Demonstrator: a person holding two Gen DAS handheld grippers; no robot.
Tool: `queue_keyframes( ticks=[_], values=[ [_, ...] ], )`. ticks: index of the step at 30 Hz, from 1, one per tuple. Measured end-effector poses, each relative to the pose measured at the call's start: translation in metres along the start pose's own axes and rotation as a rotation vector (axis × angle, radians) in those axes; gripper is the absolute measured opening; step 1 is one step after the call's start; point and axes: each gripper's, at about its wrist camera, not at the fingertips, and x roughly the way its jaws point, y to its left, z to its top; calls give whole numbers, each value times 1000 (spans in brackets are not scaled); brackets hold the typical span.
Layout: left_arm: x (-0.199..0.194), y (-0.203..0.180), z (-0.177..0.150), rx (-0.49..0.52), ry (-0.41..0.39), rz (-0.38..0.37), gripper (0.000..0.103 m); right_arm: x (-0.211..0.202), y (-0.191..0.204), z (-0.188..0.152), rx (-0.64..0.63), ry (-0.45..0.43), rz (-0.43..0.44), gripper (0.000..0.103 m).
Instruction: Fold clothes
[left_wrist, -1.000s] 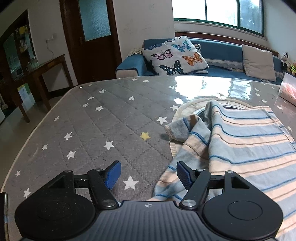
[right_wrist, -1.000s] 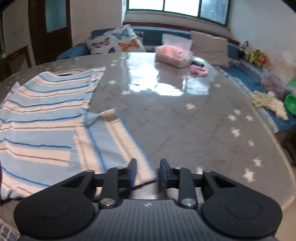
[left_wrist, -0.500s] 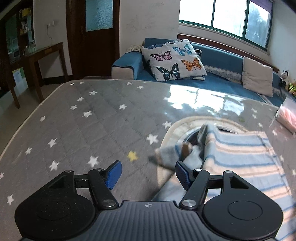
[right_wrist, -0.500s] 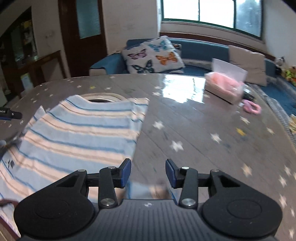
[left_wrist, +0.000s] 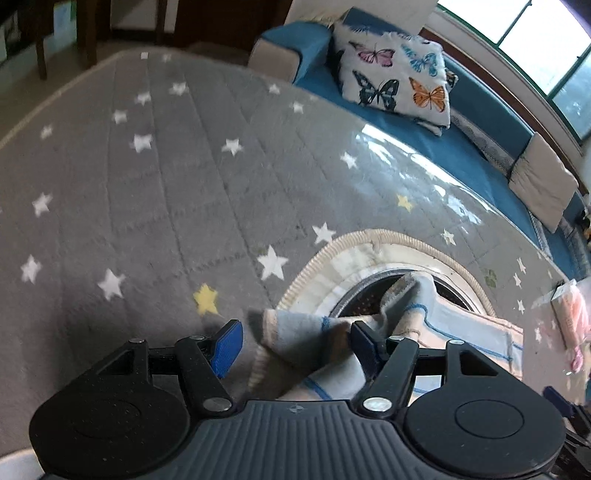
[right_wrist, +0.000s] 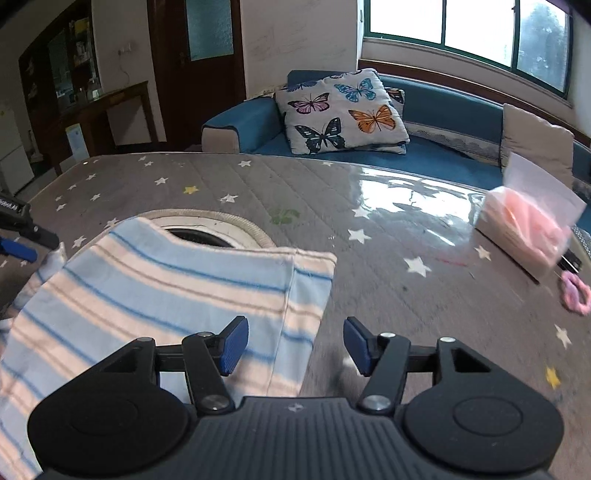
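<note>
A blue, peach and white striped garment lies on the grey star-patterned table cover, its right side folded over. In the left wrist view its crumpled sleeve lies between my open fingers. My left gripper is open around that sleeve, not closed on it. My right gripper is open and empty, above the garment's right edge. The left gripper's tip shows at the left edge of the right wrist view.
A round opening with a braided rim sits in the table under the garment's collar. A tissue pack and a pink hair tie lie at the right. A blue sofa with a butterfly pillow stands behind the table.
My right gripper has opened wide and let go of the garment's right part, which now lies folded over. My left gripper has moved forward, and the sleeve now sits between its fingers.
</note>
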Motion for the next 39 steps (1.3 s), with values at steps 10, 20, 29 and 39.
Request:
queue_keyframes(
  ticks=[10,20,29,39],
  values=[
    [10,3,15,-89,37,-43,68,24,-19,15,31,-12,0,58],
    [21,4,12,-70,115,-6,18,36,-23,16,44,2,42,56],
    [-8,-12,15,178,-121,-30,10,53,-26,23,87,-4,9,40],
    [-8,-1,32,345,-299,57,10,73,-21,27,80,-3,-38,3]
  ],
)
